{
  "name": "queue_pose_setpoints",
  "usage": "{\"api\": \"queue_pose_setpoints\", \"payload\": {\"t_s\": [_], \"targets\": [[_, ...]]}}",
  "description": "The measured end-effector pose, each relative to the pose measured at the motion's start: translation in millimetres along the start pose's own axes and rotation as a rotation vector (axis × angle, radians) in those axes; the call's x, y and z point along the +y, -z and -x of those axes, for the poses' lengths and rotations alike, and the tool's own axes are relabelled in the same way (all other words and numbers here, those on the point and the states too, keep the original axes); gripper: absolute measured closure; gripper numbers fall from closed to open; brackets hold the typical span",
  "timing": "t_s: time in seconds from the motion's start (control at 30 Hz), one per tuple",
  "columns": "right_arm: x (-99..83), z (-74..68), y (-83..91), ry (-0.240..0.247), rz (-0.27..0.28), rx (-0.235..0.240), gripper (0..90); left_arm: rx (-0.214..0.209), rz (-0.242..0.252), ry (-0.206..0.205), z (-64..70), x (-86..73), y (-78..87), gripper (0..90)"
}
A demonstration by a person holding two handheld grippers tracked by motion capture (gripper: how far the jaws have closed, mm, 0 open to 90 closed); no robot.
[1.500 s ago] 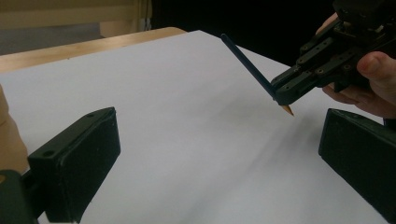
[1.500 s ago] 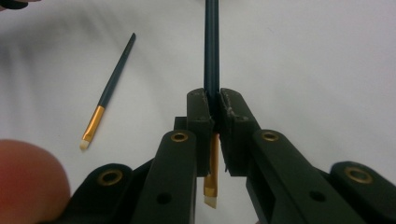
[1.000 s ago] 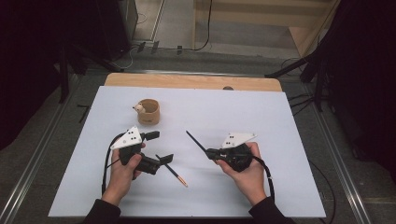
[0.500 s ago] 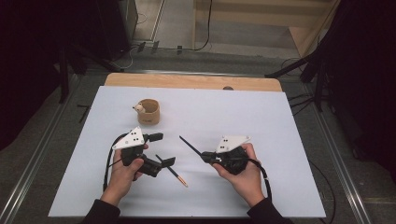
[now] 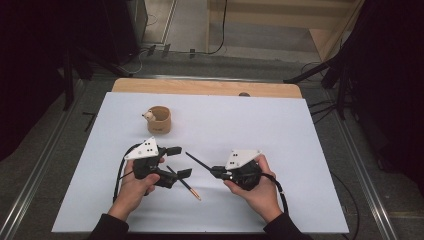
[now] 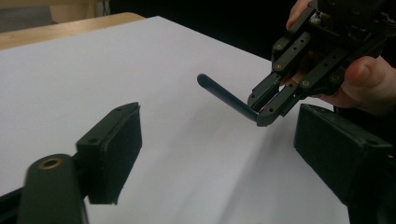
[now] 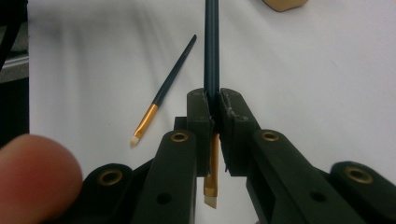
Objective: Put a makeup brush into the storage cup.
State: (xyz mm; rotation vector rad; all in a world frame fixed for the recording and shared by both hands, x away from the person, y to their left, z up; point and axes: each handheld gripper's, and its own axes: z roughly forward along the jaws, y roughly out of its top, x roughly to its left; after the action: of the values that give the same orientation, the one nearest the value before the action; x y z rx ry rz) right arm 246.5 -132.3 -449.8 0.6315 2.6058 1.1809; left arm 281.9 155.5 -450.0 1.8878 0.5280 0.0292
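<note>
Left gripper [image 5: 179, 161]: jaws wide apart, empty, over second brush [image 5: 184, 183] lying on table [image 5: 300, 130]. Right gripper [image 5: 215, 171] clamps brush [image 5: 197, 160], handle pointing up-left toward cup [image 5: 160, 120]. Right gripper view reveals bristle end [image 7: 211, 195] behind jaws.

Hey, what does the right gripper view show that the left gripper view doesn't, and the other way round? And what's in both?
Right gripper view: the right gripper seen from behind, shut on the held brush, its gold ferrule and pale bristles below the pads; a second brush lying on the white table; the tan cup at the top edge.
Left gripper view: the left gripper, wide open; the hand around the right gripper; the wooden table edge.
Both: the held brush's dark handle and the white table.
</note>
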Motion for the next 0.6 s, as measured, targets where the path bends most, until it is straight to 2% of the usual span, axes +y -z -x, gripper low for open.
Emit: {"api": "queue_pose_setpoints", "payload": {"t_s": [0.1, 0.2, 0.27, 0.33, 0.43, 0.5, 0.6], "targets": [[0.7, -1.4, -1.8, 0.019, -0.012, -0.005, 84.6, -0.006, -0.014, 0.031, 0.4, 1.4, -1.6, 25.4], [0.9, -2.7, -3.5, 0.028, -0.02, -0.002, 84.6, 0.01, -0.025, 0.042, 1.1, 2.6, -2.5, 34.2], [1.2, -3.6, -4.3, 0.039, -0.025, -0.001, 84.6, 0.006, -0.038, 0.046, 0.8, 2.8, -3.2, 39.3], [1.3, -4.1, -5.0, 0.044, -0.026, 0.001, 84.6, -0.007, -0.057, 0.049, 0.5, 2.8, -4.5, 46.2], [1.3, -4.0, -5.4, 0.057, -0.036, 0.008, 84.6, -0.037, -0.078, 0.062, -1.1, 3.6, -6.0, 50.9], [1.2, -3.7, -4.8, 0.06, -0.038, 0.012, 84.6, -0.059, -0.078, 0.064, -1.8, 4.3, -5.9, 54.5], [1.4, -3.7, -4.1, 0.07, -0.041, 0.011, 84.6, -0.069, -0.078, 0.069, -3.2, 5.8, -4.8, 58.3]]}}
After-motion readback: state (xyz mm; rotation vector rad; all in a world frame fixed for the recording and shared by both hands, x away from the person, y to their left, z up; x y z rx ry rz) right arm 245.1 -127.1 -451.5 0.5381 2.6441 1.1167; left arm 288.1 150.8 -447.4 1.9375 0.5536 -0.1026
